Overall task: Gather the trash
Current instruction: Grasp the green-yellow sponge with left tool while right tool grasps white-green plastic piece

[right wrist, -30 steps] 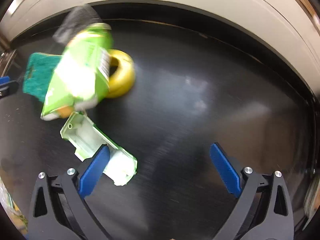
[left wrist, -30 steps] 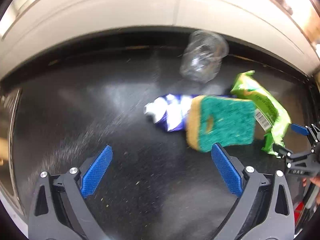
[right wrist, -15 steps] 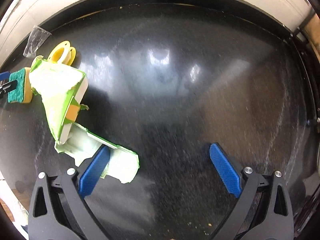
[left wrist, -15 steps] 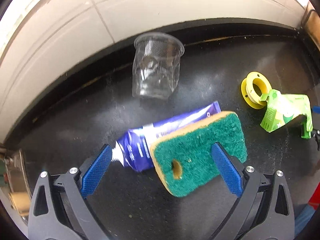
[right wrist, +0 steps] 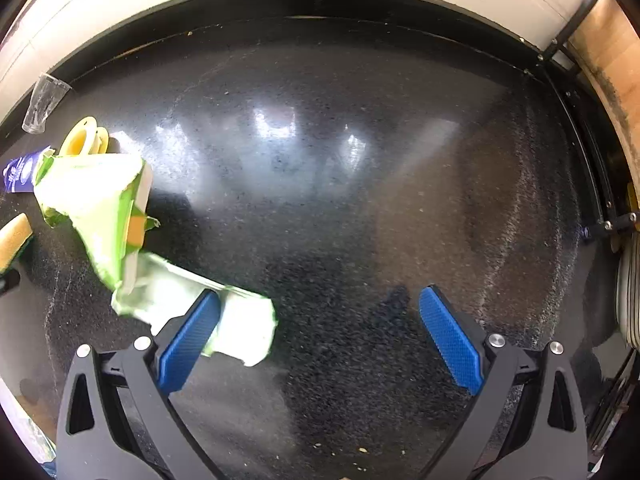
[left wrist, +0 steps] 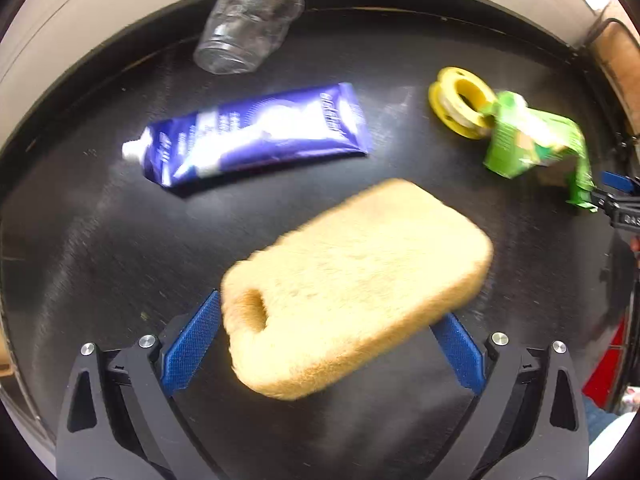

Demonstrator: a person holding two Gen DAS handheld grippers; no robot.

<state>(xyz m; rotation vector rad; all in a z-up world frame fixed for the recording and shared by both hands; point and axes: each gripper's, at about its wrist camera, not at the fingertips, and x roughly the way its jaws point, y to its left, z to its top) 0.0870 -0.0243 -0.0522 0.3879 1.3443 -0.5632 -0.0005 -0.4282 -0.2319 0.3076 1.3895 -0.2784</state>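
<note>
Two tongs: both stand with blue pads spread wide, clamped on nothing.
Left tongs [left wrist: 326,350]: the sponge [left wrist: 356,292] sits between the pads, tan side up and blurred; whether it rests on the worktop [left wrist: 100,248] or is off it, I cannot tell.
Sponge axis: long side runs from near left to far right, skewed across the gap, so the pads would meet its two ends.
Right tongs [right wrist: 316,332]: the left pad overlaps the near end of the torn green carton [right wrist: 120,232]; the rest of the gap is bare worktop.
Carton direction: it stretches away to the far left of the right tongs, so they likely need to shift left to straddle it.
Farther out: a blue tube [left wrist: 248,136] lies beyond the sponge, a clear cup [left wrist: 248,24] on its side at the far edge, a yellow spool [left wrist: 460,100] touching the carton's far end.
Nearer hand: left for sponge and tube, right for carton.
</note>
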